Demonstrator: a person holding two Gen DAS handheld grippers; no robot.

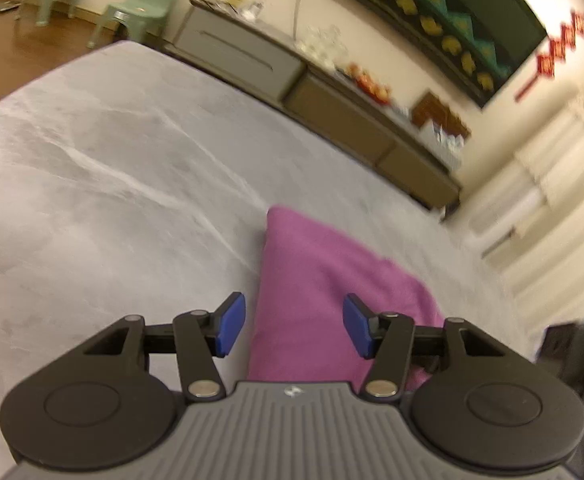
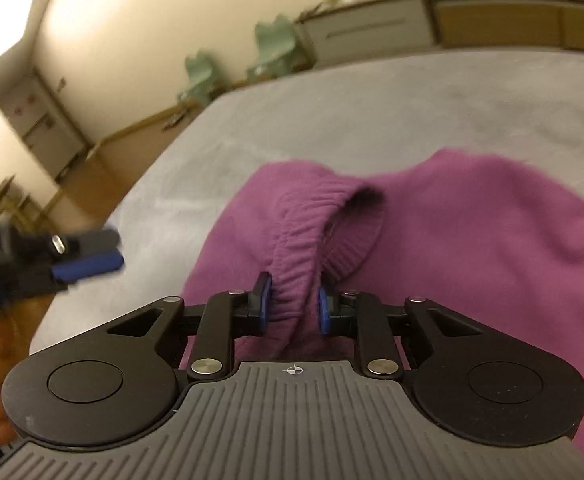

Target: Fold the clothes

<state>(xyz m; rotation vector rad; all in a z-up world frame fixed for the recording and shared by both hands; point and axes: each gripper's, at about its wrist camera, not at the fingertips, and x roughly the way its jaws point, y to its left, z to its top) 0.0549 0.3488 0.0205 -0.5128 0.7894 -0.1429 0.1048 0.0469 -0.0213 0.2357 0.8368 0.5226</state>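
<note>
A purple knit garment point(image 2: 471, 240) lies on a grey bed point(image 2: 331, 112). My right gripper point(image 2: 292, 304) is shut on its ribbed elastic band point(image 2: 295, 240), which bunches up between the blue pads. My left gripper point(image 1: 293, 326) is open and empty, held just above the garment's near edge point(image 1: 311, 280); a pointed corner of the cloth point(image 1: 282, 216) reaches out ahead of it. The left gripper also shows, blurred, at the left of the right wrist view point(image 2: 72, 260), off the cloth and over the bed.
The grey bed cover point(image 1: 112, 160) stretches far left and ahead. A low cabinet point(image 1: 292, 76) with glassware and fruit runs along the far wall. Two green plastic chairs point(image 1: 140, 8) stand on the wood floor beyond the bed. White curtains point(image 1: 551, 200) hang at right.
</note>
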